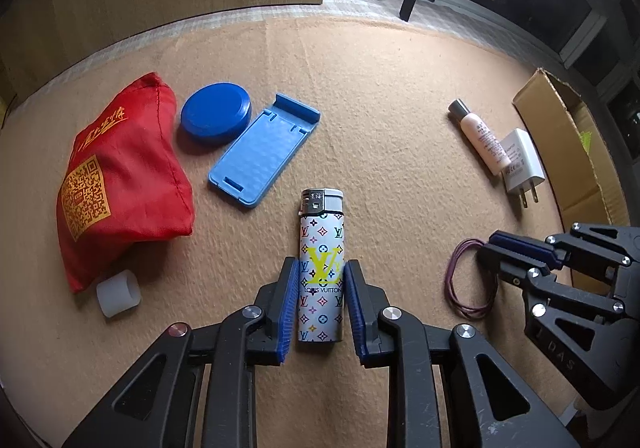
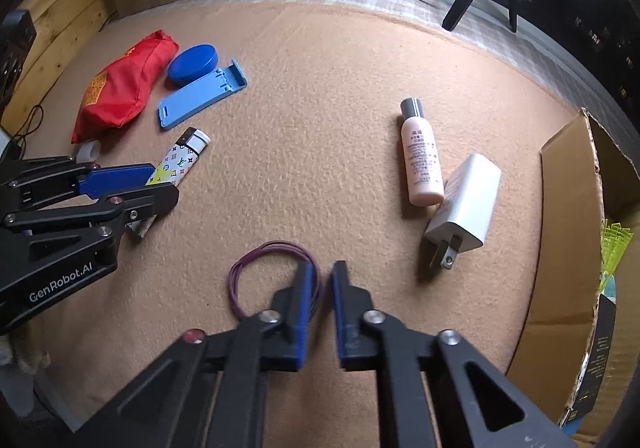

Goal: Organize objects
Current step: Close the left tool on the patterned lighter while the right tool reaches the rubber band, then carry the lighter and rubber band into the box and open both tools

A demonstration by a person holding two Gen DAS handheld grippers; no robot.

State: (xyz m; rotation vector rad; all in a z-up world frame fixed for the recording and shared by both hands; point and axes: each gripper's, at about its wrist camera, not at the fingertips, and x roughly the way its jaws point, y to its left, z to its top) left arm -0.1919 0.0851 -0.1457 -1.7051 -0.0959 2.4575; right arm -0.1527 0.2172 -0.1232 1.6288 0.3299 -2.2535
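Left tongs (image 1: 320, 268) straddle lighter (image 1: 321, 244); phone stand (image 1: 262, 155) ahead.

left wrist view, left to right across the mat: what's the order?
red bag → blue lid → phone stand → lighter → purple band → bottle → charger → cardboard box

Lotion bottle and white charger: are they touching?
Touching. The right wrist view shows the charger's upper corner pressed against the lotion bottle's lower end, no carpet visible between them.
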